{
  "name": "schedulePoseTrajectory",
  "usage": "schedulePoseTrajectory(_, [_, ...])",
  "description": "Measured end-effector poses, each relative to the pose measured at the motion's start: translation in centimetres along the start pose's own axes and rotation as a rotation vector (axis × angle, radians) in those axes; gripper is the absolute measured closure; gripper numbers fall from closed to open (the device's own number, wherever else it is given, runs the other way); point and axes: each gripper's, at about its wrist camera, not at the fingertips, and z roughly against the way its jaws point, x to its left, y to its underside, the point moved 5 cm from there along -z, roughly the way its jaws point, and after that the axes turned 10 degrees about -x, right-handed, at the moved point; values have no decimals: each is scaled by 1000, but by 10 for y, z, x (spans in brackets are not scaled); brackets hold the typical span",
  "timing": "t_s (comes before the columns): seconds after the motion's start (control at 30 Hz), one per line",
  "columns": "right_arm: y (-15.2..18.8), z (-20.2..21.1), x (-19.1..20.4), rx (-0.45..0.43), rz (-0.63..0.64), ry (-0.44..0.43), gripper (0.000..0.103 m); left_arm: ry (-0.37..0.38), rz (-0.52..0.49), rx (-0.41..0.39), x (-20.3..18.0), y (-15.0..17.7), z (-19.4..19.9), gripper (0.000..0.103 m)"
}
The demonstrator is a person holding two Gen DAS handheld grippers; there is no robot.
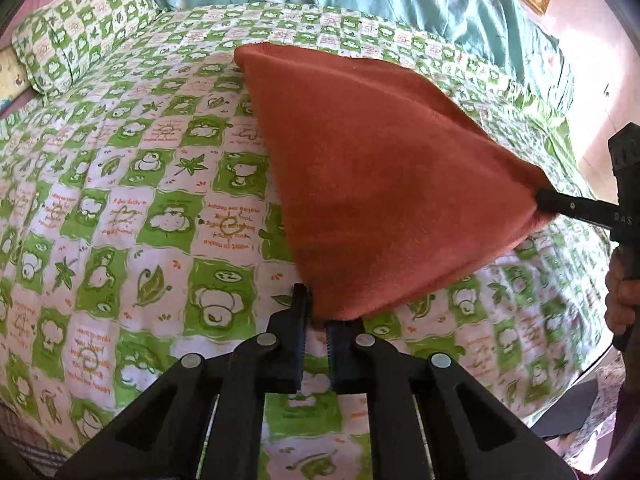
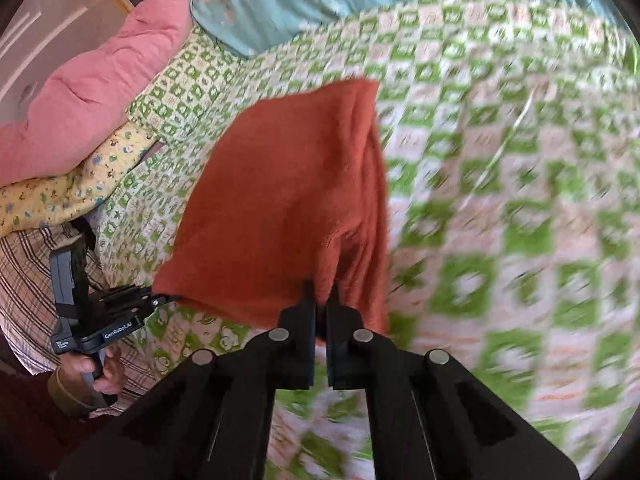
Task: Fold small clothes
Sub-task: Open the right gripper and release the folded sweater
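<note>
Cloth: a rust-red cloth (image 1: 384,184) is held lifted over the bed (image 1: 120,200); its far edge appears to rest on the sheet.
Left tool (image 1: 317,312): clamped on the cloth's near corner.
Right tool (image 2: 322,300): clamped on the other near corner.
Key relation: the held edge is stretched between the two tools; the cloth runs away from both toward the pillows (image 2: 80,92).
Nearer hand: neither is judged nearer; both are at a corner.
Pose: both tools are pitched steeply down at the bed.
Next move, judged: the held edge is to be carried forward onto the far edge.
</note>
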Motion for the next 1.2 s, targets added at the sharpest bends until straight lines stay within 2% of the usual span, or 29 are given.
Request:
schedulePoseTrajectory(0.07, [2,-5,-13,33,7,45,99,0,1,19,-5,3,-4,98])
schedulePoseTrajectory(0.2, [27,-36,-18,138,70,112,99,5,7,23,-4,5,-3,98])
schedulePoseTrajectory(0.3, [22,-29,-23,114,28,115,99,30,27,33,0,8,-2,97])
schedulePoseTrajectory(0.4, [26,-32,-21,130,31,115,99,34,23,43,0,7,-3,97])
schedulePoseTrajectory(0.5, [26,-25,-21,120,-2,111,98,53,12,65,1,10,6,96])
schedulePoseTrajectory(0.6, [24,-12,-25,92,-37,119,90,91,19,67,5,12,20,96])
schedulePoseTrajectory(0.8, [8,22,-24,-29,-98,91,90,164,14,-21,2,-15,49,93])
schedulePoseTrajectory(0.87, [-2,25,-20,-73,-118,68,90,185,11,-40,-4,-26,47,89])
schedulePoseTrajectory(0.93, [-16,19,-11,-97,-124,43,90,216,16,-46,-11,-36,40,88])
schedulePoseTrajectory(1.03, [-30,1,-1,-102,-126,9,90,247,2,-50,-22,-49,27,82])
schedulePoseTrajectory(1.2, [-48,-41,15,-74,-124,-26,90,279,30,-5,-27,-48,5,80])
